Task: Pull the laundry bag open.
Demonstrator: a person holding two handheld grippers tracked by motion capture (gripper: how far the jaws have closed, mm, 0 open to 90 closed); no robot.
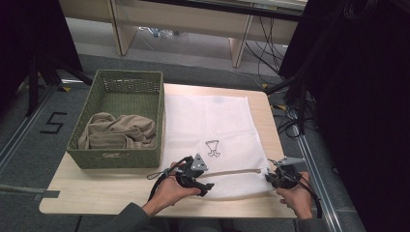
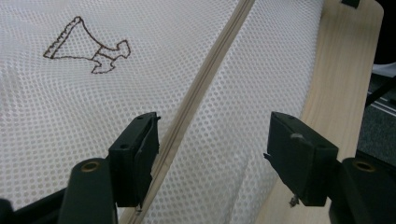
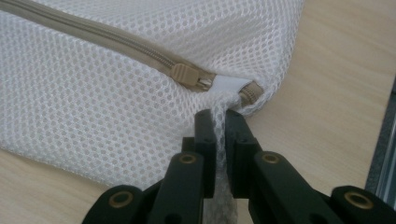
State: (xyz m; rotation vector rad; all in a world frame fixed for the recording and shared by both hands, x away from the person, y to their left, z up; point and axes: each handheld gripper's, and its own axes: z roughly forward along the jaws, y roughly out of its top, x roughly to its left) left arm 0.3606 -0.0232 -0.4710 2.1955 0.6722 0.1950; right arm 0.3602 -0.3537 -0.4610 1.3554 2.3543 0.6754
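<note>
A white mesh laundry bag (image 1: 208, 121) lies flat on the wooden table (image 1: 96, 193), with a tan zipper (image 1: 237, 171) along its near edge. My left gripper (image 1: 205, 185) hovers over the bag's near left part. In the left gripper view it (image 2: 212, 158) stands open, one jaw on each side of a strip of mesh (image 2: 224, 140), and the zipper (image 2: 205, 79) runs just inside its left jaw. My right gripper (image 3: 217, 116) is shut on a pinch of mesh at the bag's near right corner (image 1: 268, 176), just below the zipper slider (image 3: 187, 74).
A green woven basket (image 1: 116, 162) stands left of the bag and holds a crumpled beige cloth (image 1: 116, 131). A brown stitched mark (image 1: 212, 147) sits on the bag's middle. The table's right edge (image 1: 278, 145) is close to the bag. Cables and black stands lie beyond it.
</note>
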